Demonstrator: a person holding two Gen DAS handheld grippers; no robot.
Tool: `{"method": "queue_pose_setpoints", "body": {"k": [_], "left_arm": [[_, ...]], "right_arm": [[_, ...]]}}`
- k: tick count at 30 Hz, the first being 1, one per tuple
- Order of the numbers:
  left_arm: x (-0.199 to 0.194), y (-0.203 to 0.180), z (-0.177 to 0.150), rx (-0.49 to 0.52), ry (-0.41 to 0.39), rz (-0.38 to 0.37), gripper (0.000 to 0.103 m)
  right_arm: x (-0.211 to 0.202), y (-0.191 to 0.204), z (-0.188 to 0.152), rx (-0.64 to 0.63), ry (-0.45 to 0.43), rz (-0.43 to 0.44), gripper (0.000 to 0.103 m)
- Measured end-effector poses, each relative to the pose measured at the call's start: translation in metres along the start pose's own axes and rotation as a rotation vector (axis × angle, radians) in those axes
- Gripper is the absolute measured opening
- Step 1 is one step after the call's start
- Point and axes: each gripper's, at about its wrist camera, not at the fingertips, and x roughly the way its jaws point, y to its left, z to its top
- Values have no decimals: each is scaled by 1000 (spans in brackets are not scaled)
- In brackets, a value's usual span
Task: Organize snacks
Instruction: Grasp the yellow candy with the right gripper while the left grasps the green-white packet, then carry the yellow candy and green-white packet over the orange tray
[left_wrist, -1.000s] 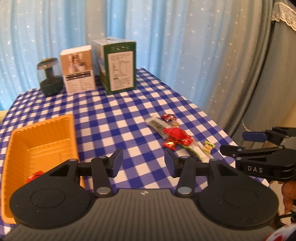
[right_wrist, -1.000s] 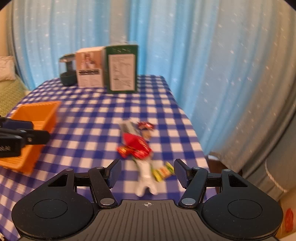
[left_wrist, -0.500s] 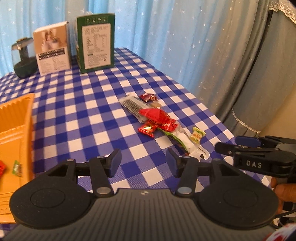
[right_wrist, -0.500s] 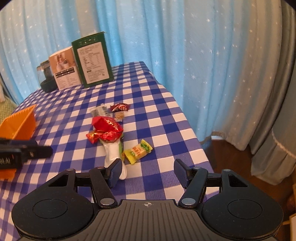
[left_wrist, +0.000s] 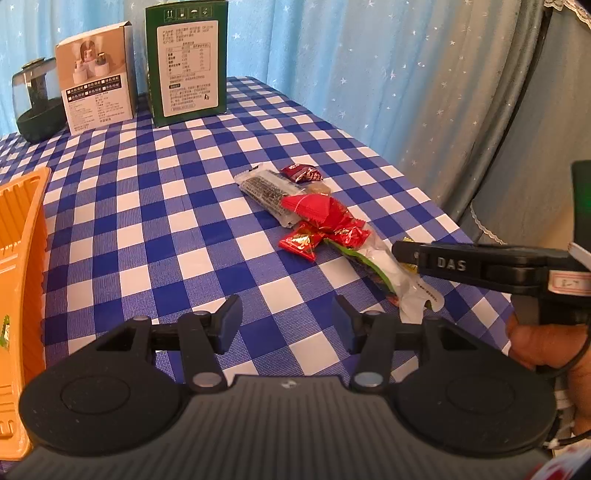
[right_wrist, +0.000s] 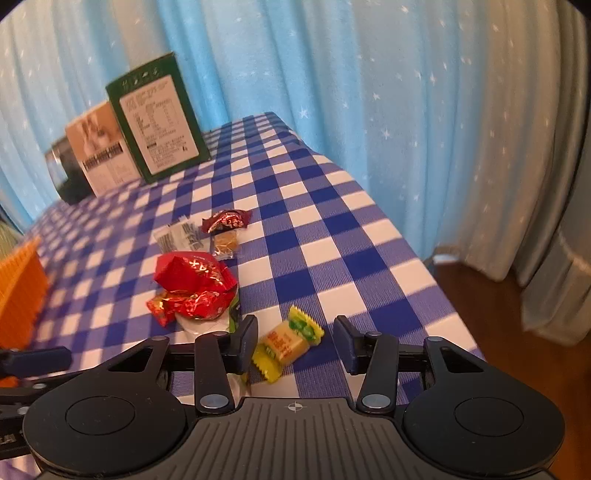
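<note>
Both grippers have dropped lower and closer to the snack pile than a second ago, and the right gripper (right_wrist: 295, 341) now has the yellow candy (right_wrist: 286, 345) sitting between its fingers, where before it lay well ahead of them. Its jaws are closing; the near end of the wrapper looks just beside the left-hand pad, though whether it touches I cannot quite tell from this angle. The left gripper (left_wrist: 286, 323) hangs over bare checked tablecloth (left_wrist: 184, 206) with its fingers at a moderate gap and nothing between them.

The candy lies near the table's right edge, just beside the long clear packet (left_wrist: 391, 273) and the red foil wrappers (right_wrist: 192, 284). It is a small, light thing, with a firm block inside a slick crimped wrapper. I would expect it to skate or spin if only the frilly ends are caught, so the pads should take the block across its middle. The orange tray (left_wrist: 18, 258) waits well apart at the left, with a few pieces already in it.
</note>
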Motion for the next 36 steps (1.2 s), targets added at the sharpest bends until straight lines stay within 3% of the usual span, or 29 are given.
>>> {"method": "queue_pose_setpoints", "body": {"k": [7, 9, 15, 19, 28, 31, 34, 36], "left_arm": [[-4, 6, -2, -20, -6, -6, 50], [-5, 6, -3, -28, -3, -10, 50], [-8, 7, -3, -36, -9, -29, 50], [-7, 4, 0, -27, -26, -65, 50], [28, -31, 14, -7, -4, -186, 50], [45, -48, 15, 37, 21, -174, 50], [55, -57, 15, 76, 33, -153, 43], [58, -59, 13, 111, 43, -147, 32]], "right_arm": [[-2, 15, -12, -173, 33, -55, 35], [-5, 15, -16, -186, 34, -52, 27], [-15, 27, -29, -213, 59, 57, 24], [-25, 28, -36, -196, 66, 91, 23], [-45, -8, -38, -83, 37, 7, 23], [-47, -15, -39, -68, 38, -8, 23], [-48, -19, -39, -72, 37, -5, 23], [-49, -20, -39, -69, 37, 0, 23]]}}
